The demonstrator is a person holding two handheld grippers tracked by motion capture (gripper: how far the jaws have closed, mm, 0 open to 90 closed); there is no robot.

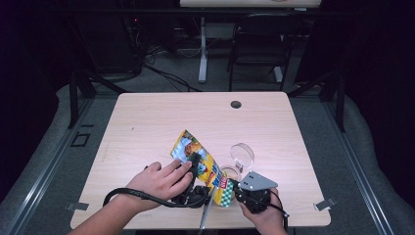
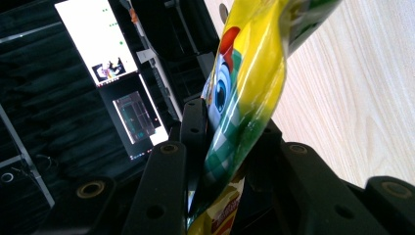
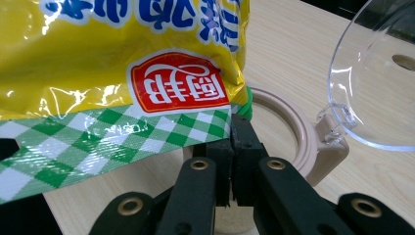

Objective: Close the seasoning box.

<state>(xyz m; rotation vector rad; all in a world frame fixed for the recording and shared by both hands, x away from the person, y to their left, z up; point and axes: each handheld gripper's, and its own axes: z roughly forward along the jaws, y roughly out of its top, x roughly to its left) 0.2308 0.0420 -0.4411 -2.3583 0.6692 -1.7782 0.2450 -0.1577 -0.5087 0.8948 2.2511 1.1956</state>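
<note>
A yellow snack bag (image 1: 199, 159) with a green-checked end is held tilted over the table's front, between both grippers. My left gripper (image 1: 195, 162) is shut on the bag's middle; in the left gripper view the black jaws (image 2: 220, 142) pinch the bag (image 2: 244, 93). My right gripper (image 1: 234, 188) is shut on the checked corner; in the right gripper view its jaws (image 3: 232, 142) meet on the bag's edge (image 3: 122, 132). Just behind stands a beige round container (image 3: 298, 147) with its clear hinged lid (image 3: 377, 83) open, also seen in the high view (image 1: 242, 155).
The wooden table (image 1: 147, 122) has a cable hole (image 1: 236, 104) near its far edge. A thin pale strip (image 1: 205, 214) hangs near the front edge between the hands. A black chair (image 1: 259, 44) and a desk leg stand beyond the table. A lit monitor (image 2: 95, 41) is off to the side.
</note>
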